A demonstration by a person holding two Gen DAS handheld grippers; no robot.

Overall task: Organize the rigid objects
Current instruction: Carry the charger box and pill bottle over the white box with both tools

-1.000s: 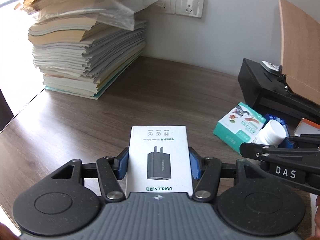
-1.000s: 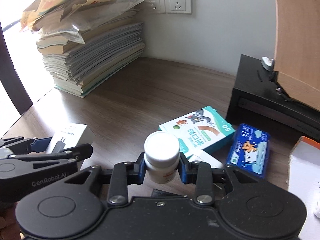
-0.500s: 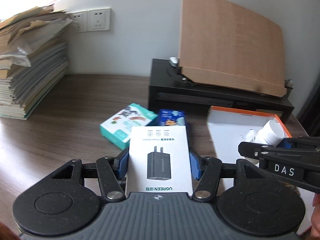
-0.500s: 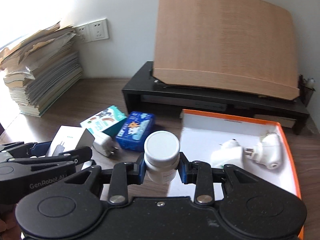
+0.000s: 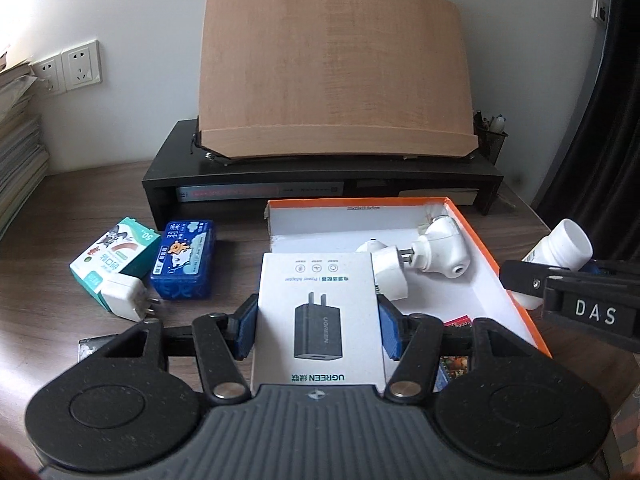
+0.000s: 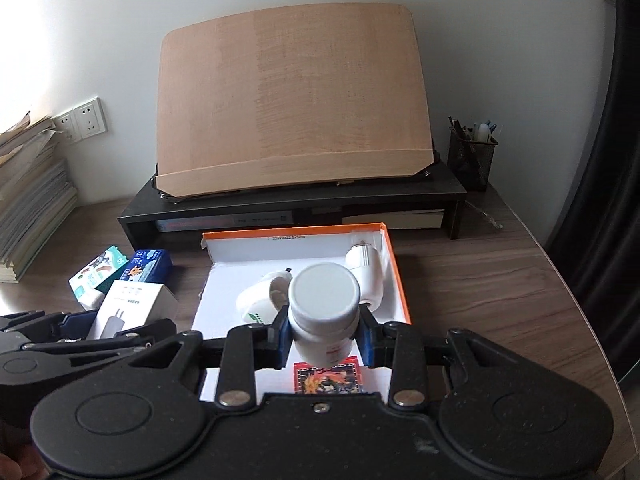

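Observation:
My left gripper [image 5: 318,326] is shut on a white power-adapter box [image 5: 318,316], held above the near left edge of the orange-rimmed white box [image 5: 516,300]. My right gripper [image 6: 323,340] is shut on a white pill bottle [image 6: 324,308], held over the same box [image 6: 394,280]. The bottle also shows at the right of the left wrist view [image 5: 560,252]. Two white plug adapters [image 5: 436,254] and a red card [image 6: 330,378] lie inside the box.
On the desk to the left lie a teal carton [image 5: 114,254], a blue case [image 5: 186,260] and a white charger [image 5: 126,296]. Behind stands a black riser [image 5: 320,184] with a wooden board [image 5: 332,72]. A pen holder [image 6: 472,158] stands at the right, paper stacks [image 6: 28,208] at the left.
Both grippers swung right, from the paper stack side to over the orange-rimmed box, still holding the adapter box and the bottle.

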